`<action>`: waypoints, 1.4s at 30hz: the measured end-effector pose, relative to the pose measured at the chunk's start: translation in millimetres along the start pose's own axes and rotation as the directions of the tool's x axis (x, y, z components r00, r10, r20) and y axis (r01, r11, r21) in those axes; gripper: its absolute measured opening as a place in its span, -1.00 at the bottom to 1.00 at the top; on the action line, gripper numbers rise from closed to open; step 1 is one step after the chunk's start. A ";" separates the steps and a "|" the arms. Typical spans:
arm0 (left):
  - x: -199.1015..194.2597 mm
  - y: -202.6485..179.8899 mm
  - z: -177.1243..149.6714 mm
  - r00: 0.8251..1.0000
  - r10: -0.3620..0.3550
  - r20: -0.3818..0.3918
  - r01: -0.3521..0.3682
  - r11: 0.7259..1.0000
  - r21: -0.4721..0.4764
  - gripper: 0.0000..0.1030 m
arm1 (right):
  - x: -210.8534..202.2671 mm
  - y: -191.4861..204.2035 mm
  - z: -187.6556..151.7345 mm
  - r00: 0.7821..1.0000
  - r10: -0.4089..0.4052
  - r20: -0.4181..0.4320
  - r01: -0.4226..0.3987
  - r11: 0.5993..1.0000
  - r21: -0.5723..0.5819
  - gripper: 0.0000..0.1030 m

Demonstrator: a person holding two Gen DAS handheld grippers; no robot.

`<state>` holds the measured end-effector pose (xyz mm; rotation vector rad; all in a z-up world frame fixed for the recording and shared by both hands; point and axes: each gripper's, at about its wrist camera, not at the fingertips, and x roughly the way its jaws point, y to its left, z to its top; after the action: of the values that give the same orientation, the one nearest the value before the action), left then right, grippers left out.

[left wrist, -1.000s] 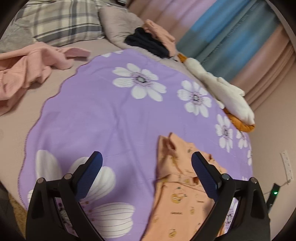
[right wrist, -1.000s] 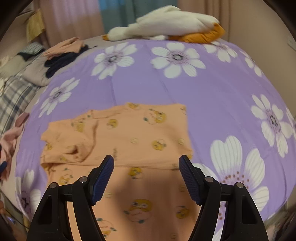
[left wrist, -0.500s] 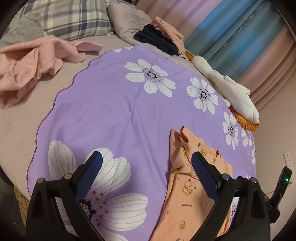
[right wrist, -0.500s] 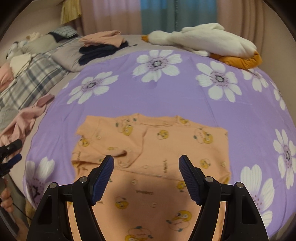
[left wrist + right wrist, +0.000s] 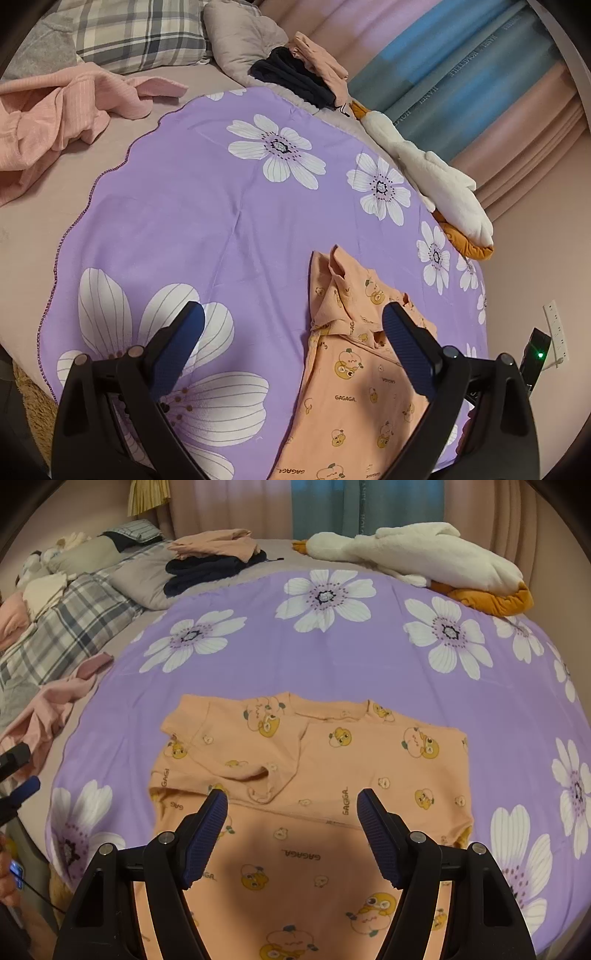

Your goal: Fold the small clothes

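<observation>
An orange child's shirt (image 5: 332, 768) with cartoon prints lies on the purple flowered blanket (image 5: 332, 657), its left sleeve folded across the chest. My right gripper (image 5: 291, 805) hovers over the shirt's lower half, open, nothing between its pads. In the left wrist view the same shirt (image 5: 351, 369) lies at the lower right. My left gripper (image 5: 291, 325) is open above the blanket (image 5: 221, 206), its right finger over the shirt's edge. The left gripper's fingertips (image 5: 22, 790) show at the left edge of the right wrist view.
A white and orange plush goose (image 5: 417, 554) lies along the blanket's far edge. Folded pink and navy clothes (image 5: 214, 557) sit on a grey pillow. A loose pink garment (image 5: 55, 110) and a plaid pillow (image 5: 140, 33) lie to the left. A wall socket (image 5: 554, 328) is at right.
The right gripper has swung sideways and rolled, so the shirt now sits centred and square before it. The left view has shifted slightly; both grippers stay open.
</observation>
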<state>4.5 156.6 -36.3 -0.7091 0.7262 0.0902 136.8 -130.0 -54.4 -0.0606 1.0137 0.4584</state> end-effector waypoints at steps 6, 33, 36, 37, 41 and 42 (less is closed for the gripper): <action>0.2 0.5 -0.5 1.000 0.025 0.006 -0.025 1.000 0.013 0.88 | 1.3 4.9 0.3 1.000 0.004 -0.002 -0.004 1.000 -0.016 0.40; 9.7 21.5 -6.0 0.983 0.184 0.000 -0.184 0.981 0.061 0.86 | 11.4 23.1 9.8 1.000 0.027 -0.008 -0.027 0.997 -0.069 0.40; 12.7 25.5 -7.3 0.979 0.202 -0.011 -0.201 0.978 0.058 0.86 | 13.5 28.3 15.6 0.999 0.036 -0.005 -0.036 0.996 -0.083 0.40; 13.3 26.3 -7.5 0.978 0.208 -0.012 -0.207 0.977 0.058 0.86 | 14.6 30.8 17.9 0.999 0.043 -0.004 -0.043 0.995 -0.091 0.40; 13.6 26.1 -8.9 0.973 0.229 -0.005 -0.228 0.971 0.068 0.86 | 19.3 38.1 24.3 0.998 0.058 -0.009 -0.059 0.991 -0.118 0.40; 13.8 26.6 -9.0 0.973 0.230 -0.006 -0.229 0.971 0.068 0.86 | 21.1 39.9 25.8 0.998 0.061 -0.012 -0.062 0.991 -0.121 0.40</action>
<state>1.4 169.1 -64.8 -0.5596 0.8192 0.2714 151.2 -80.1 -51.7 -0.1402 0.9967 0.5769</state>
